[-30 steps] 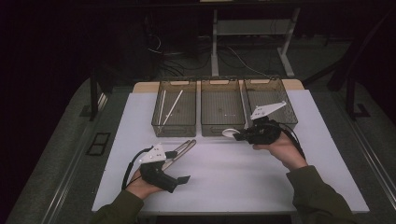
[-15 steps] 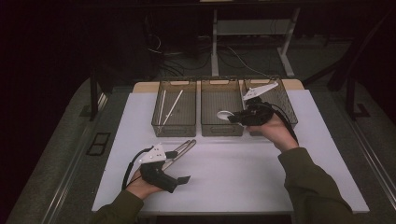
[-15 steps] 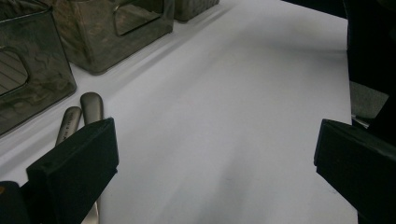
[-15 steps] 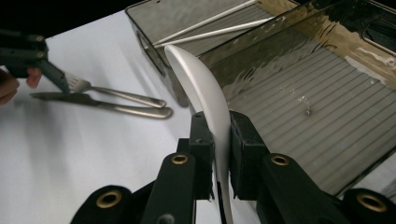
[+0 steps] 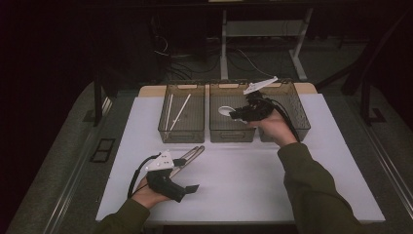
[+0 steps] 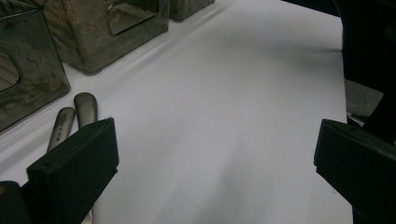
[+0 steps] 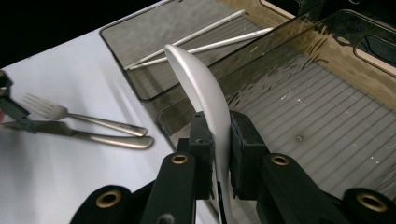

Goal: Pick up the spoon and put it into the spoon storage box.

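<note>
A white plastic spoon (image 7: pixel 201 88) stands between the pads of my right gripper (image 7: pixel 218 123), which is shut on its handle. In the high view the spoon's bowl (image 5: pixel 225 111) hangs over the middle smoky bin (image 5: pixel 232 137), with my right gripper (image 5: pixel 237 115) just to its right. My left gripper (image 5: pixel 187 174) rests on the white table near the front left, its jaws wide open with nothing between them (image 6: pixel 215 144). A metal fork (image 7: pixel 84 117) and knife (image 7: pixel 93 136) lie on the table beside the left jaw, their handles (image 6: pixel 74 114) pointing at the bins.
Three see-through bins stand in a row at the back. The left bin (image 5: pixel 181 136) holds two white sticks (image 5: pixel 179 111); the right bin (image 5: pixel 302 122) lies behind my right hand. The white table top (image 5: pixel 253 180) stretches in front of them.
My right gripper has carried the spoon back and to the left, from in front of the bins to above the middle bin. The left gripper has stayed put.
</note>
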`<state>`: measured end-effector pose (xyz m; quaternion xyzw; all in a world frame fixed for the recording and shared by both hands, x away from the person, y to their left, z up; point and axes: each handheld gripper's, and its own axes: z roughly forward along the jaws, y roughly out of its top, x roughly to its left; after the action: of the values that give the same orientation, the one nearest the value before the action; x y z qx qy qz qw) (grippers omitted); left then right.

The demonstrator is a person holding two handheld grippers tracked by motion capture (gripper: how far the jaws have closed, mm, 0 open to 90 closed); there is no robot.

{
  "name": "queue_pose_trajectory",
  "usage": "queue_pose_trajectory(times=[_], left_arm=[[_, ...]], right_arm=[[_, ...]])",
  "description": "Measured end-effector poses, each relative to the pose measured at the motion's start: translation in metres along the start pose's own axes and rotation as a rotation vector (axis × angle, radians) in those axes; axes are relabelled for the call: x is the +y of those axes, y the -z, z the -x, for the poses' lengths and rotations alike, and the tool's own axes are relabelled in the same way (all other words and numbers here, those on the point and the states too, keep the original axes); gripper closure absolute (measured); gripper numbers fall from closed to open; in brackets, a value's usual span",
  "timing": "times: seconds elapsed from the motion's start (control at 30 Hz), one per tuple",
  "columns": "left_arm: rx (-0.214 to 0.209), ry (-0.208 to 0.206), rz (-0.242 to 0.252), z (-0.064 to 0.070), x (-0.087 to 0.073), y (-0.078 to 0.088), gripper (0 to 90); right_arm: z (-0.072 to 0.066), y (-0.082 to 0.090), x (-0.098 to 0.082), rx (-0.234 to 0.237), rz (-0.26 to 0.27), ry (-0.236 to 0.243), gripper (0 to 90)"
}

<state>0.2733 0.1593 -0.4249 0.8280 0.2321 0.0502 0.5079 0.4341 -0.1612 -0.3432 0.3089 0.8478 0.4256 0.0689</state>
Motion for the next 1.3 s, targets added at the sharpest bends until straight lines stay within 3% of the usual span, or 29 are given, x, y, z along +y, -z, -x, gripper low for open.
queue_pose_trajectory(times=[0.37, 0.57, 0.7, 1.0, 1.3], left_arm=[[-0.008, -0.005, 0.004, 0.001, 0.0, 0.0, 0.0], [-0.009, -0.009, 0.001, 0.0, 0.0, 0.0, 0.0], [-0.008, -0.013, -0.001, 0.001, 0.0, 0.0, 0.0], [-0.01, -0.012, 0.001, 0.001, 0.0, 0.0, 0.0], [-0.007, -0.013, -0.004, 0.001, -0.001, 0.0, 0.0]], right_arm=[[0.012, -0.025, -0.002, -0.015, -0.024, -0.036, 80.2], [0.015, -0.031, -0.004, -0.02, -0.034, -0.048, 79.4], [0.014, -0.033, -0.005, -0.028, -0.04, -0.05, 71.9], [0.014, -0.029, -0.005, -0.012, -0.006, -0.073, 66.3], [0.008, -0.013, -0.008, 0.02, 0.04, -0.094, 50.5]])
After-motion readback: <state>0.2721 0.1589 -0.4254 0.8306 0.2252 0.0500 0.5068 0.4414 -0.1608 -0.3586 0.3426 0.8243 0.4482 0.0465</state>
